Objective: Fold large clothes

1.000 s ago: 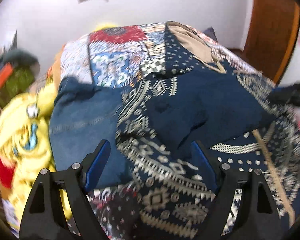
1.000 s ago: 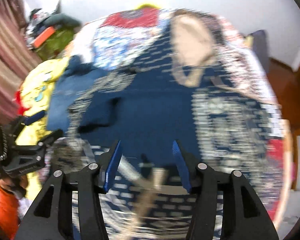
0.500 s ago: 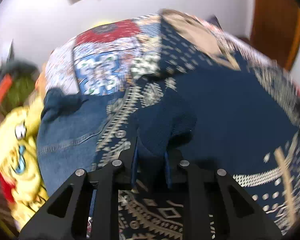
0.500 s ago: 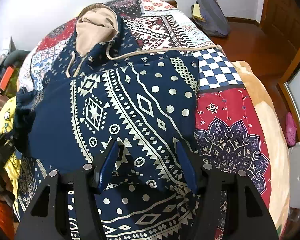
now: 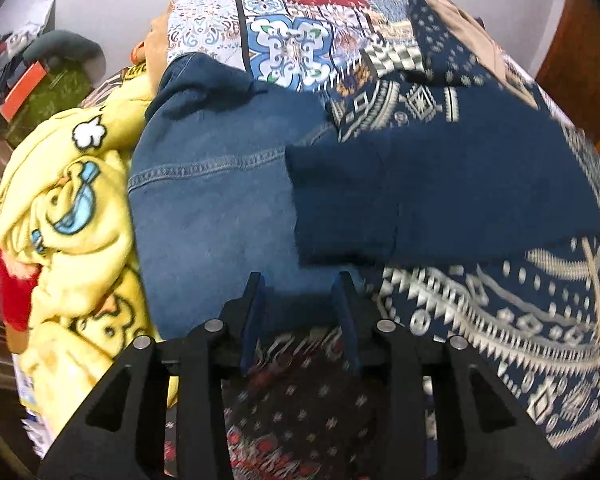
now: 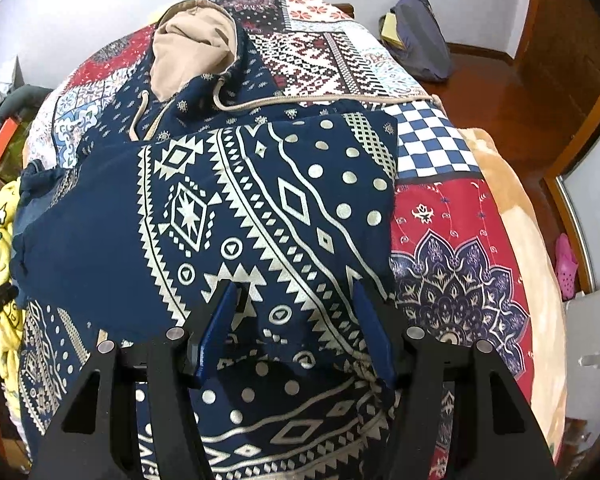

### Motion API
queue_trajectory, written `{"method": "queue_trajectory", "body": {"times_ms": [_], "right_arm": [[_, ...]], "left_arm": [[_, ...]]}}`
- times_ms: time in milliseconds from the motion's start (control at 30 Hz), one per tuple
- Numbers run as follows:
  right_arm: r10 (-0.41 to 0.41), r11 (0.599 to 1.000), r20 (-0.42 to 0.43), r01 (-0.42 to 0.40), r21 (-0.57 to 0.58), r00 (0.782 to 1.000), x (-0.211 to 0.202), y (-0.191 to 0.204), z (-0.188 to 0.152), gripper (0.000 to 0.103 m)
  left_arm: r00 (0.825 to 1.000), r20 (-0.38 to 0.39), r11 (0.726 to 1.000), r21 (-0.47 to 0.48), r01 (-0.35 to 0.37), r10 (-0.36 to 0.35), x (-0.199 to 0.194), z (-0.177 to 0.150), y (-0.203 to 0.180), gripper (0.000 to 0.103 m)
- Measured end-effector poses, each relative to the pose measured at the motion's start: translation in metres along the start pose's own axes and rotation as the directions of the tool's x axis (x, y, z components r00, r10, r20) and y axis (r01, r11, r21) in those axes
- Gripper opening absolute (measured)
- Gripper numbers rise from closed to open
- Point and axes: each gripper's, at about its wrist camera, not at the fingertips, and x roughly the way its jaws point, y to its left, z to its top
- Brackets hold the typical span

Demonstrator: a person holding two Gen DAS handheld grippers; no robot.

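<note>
hoodie [image 6: 236, 216] fills mid-frame on the quilt [image 6: 460, 240]; left gripper [image 5: 300, 292], jaws just reopening narrowly, holds nothing; right gripper [image 6: 296, 312] gapes half-wide, empty, over it.

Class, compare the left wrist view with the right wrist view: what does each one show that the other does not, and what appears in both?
Only the left wrist view shows the denim garment spread beside the hoodie, and the left gripper, jaws apart with nothing between them. Only the right wrist view shows the pink shoe, the grey bag on the floor, and the right gripper, jaws apart above the hoodie. Both show the patterned navy hoodie, the patchwork quilt and the yellow blanket.
</note>
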Motion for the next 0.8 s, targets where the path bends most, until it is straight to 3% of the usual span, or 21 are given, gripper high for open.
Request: {"method": "queue_trajectory", "body": {"times_ms": [67,167,233,500,667,800], "right_arm": [[-0.016,1.000,-0.027,0.015,-0.016,1.000,-0.003,0.003,0.001,0.057],[-0.037,0.998,-0.028,0.035,-0.053,0.999,-0.014,0.009,0.002,0.057],[-0.038,0.996,0.000,0.037,-0.082,0.999,-0.030,0.014,0.006,0.057],[0.020,0.992,0.173,0.002,-0.125,0.985,-0.089,0.032,0.045,0.057],[0.063,0.992,0.231,-0.035,-0.122,0.971,-0.097,0.044,0.079,0.057],[0.074,0.992,0.228,-0.047,-0.120,0.971,-0.076,0.051,0.106,0.058]], "left_arm": [[1.000,0.007,1.000,0.008,0.021,-0.021,-0.011,-0.002,0.000,0.037],[0.997,0.065,0.999,0.028,0.039,-0.041,-0.037,0.008,-0.005,0.049],[0.991,0.124,0.998,0.051,0.040,-0.046,-0.055,0.020,-0.014,0.060],[0.956,0.264,0.986,0.135,0.097,-0.130,-0.099,0.087,-0.063,0.066],[0.937,0.310,0.975,0.194,0.105,-0.163,-0.097,0.128,-0.101,0.072],[0.939,0.301,0.973,0.204,0.109,-0.168,-0.075,0.159,-0.129,0.073]]}}
